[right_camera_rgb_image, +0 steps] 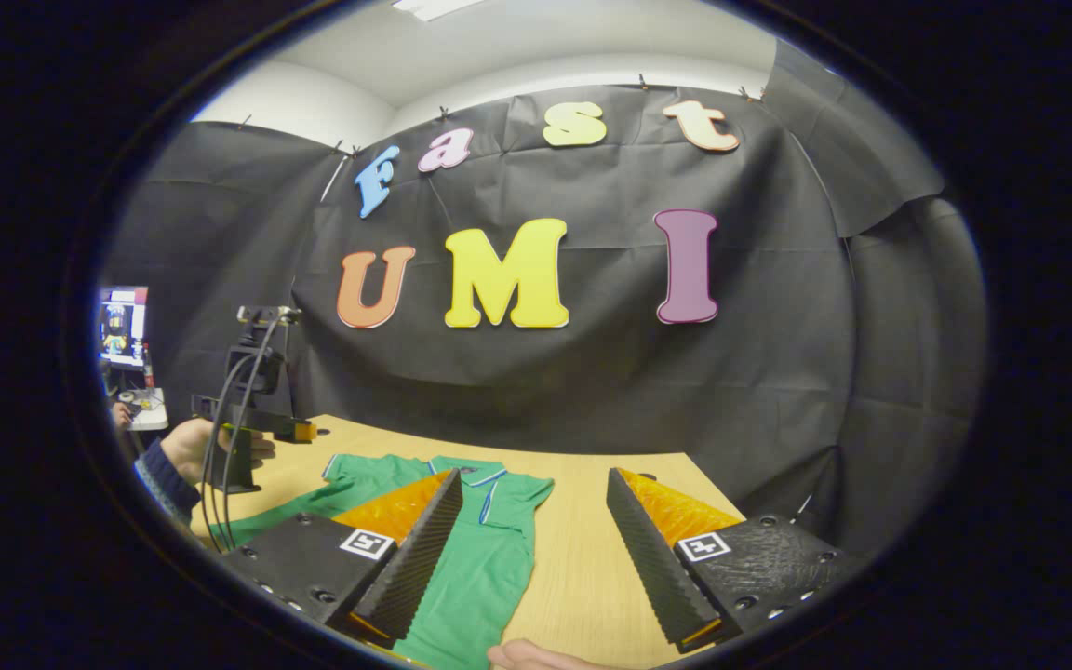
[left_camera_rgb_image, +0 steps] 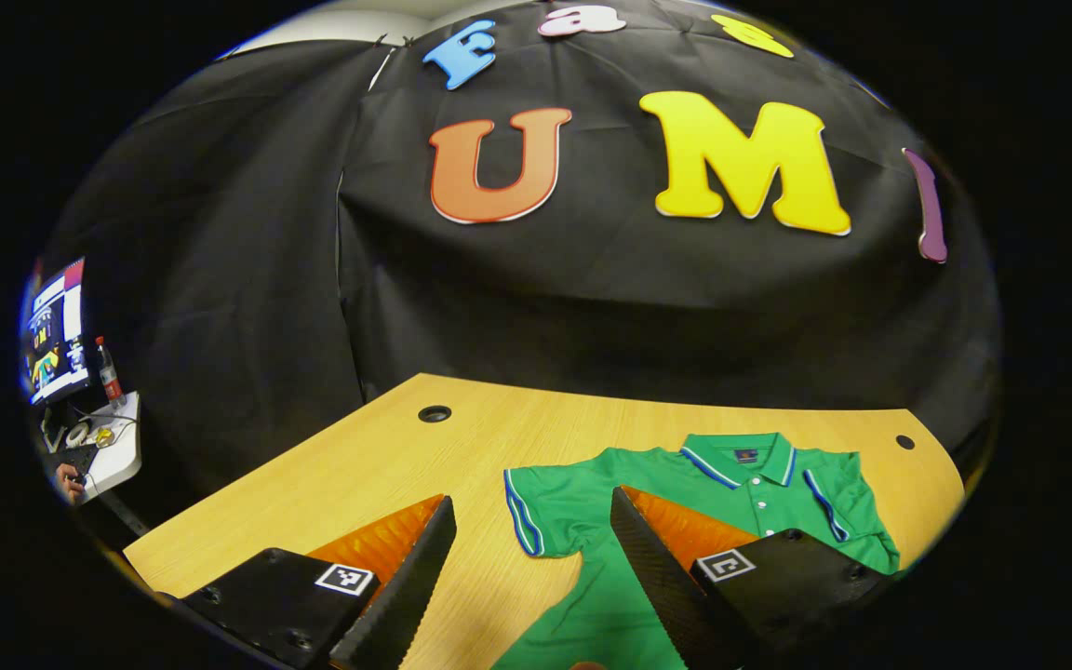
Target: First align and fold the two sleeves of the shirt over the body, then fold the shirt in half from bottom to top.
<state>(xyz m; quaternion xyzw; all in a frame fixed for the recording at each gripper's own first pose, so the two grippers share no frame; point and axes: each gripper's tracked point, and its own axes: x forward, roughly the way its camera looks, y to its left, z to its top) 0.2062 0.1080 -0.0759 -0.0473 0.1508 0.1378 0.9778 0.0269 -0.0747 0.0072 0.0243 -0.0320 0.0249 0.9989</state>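
Lying flat near the far edge of the light wooden tabletop (left_camera_rgb_image: 331,465), the green short-sleeved polo shirt (left_camera_rgb_image: 592,507) with blue-and-white striped trim has its collar toward the booth wall and both sleeves spread out. The left gripper (left_camera_rgb_image: 531,577) hovers above the shirt's left sleeve, jaws wide apart and empty. The right gripper (right_camera_rgb_image: 531,549) hangs over the shirt's other side, equally spread, gripping nothing.

I get even, bright overhead light, soft shadows on the surface (left_camera_rgb_image: 387,447), sharp focus centrally, and heavy fisheye bending at the edges.
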